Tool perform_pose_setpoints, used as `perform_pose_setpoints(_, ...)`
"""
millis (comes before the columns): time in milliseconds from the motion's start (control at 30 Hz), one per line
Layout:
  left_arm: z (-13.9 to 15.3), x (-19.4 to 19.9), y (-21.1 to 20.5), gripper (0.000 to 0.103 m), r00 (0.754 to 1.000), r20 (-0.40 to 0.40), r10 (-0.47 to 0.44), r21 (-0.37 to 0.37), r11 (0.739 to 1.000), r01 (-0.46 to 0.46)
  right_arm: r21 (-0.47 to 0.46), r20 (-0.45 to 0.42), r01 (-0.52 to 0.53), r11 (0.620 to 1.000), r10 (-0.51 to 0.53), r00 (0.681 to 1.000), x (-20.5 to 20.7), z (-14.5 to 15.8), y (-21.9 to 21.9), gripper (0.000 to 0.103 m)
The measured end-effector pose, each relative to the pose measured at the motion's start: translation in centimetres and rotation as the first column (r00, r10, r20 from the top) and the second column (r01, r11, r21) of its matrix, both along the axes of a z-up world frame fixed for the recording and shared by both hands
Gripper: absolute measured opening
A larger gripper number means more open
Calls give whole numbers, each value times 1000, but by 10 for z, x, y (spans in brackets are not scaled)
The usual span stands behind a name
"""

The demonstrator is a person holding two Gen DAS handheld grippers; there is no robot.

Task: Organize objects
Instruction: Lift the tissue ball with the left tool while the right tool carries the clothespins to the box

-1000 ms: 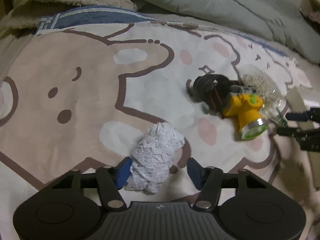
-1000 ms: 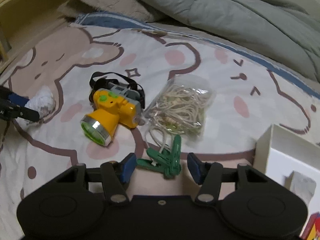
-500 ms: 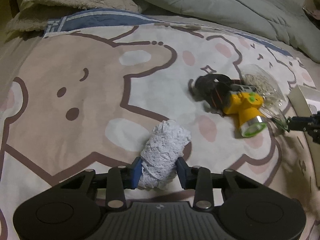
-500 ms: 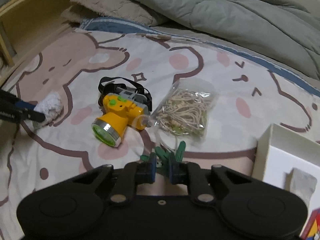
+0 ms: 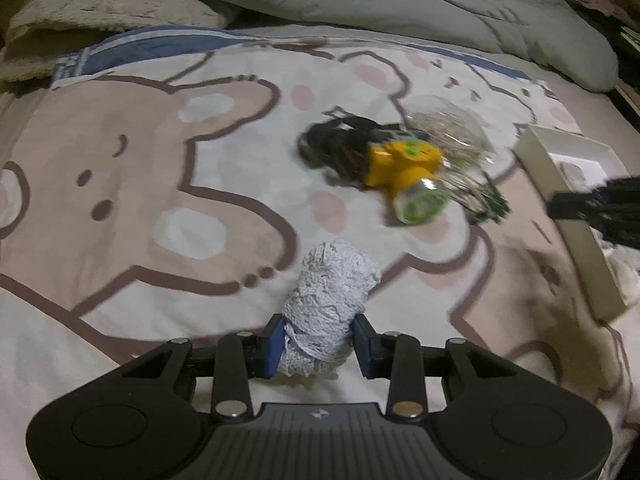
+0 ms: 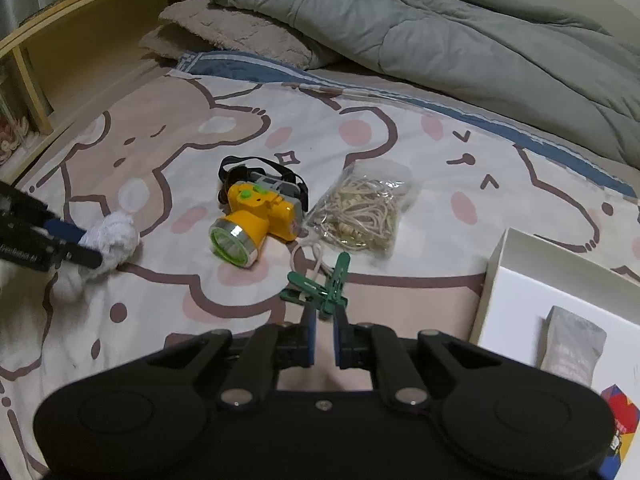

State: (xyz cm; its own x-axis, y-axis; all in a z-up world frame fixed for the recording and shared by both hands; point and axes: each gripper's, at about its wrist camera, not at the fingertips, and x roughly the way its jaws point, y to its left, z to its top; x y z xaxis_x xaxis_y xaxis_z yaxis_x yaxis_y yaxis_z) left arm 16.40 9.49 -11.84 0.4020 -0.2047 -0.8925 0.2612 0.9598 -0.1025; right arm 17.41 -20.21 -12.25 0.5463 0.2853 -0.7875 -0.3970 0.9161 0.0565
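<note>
Motion-blurred in the left wrist view: yellow headlamp [image 5: 404, 162], bag of rubber bands [image 5: 452, 136], green clothespins [image 5: 490, 206]. Cut off by the right edge: white box [image 6: 496, 276], colourful carton [image 6: 618, 424].

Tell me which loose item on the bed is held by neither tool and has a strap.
The yellow headlamp: its black strap loops behind it. The bag of rubber bands beside it has none; the white cloth bundle and green clothespins are gripped.
</note>
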Motion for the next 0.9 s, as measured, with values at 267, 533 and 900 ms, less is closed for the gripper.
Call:
perform_pose_setpoints(267, -9, -11, -30, 38, 993, -69, -97, -26, 995, 95, -39, 7, -46, 998, 47, 999, 9, -18, 11, 53)
perform_pose_setpoints(533, -20, -5, -36, 51, 987, -78, -141, -48, 989, 138, -49, -9, -42, 998, 41, 999, 25, -36, 15, 61)
perform_pose_setpoints(900, -34, 10, -38, 62, 983, -73, -170, -62, 984, 166, 49, -78, 33, 998, -29, 997, 51, -58, 17, 60)
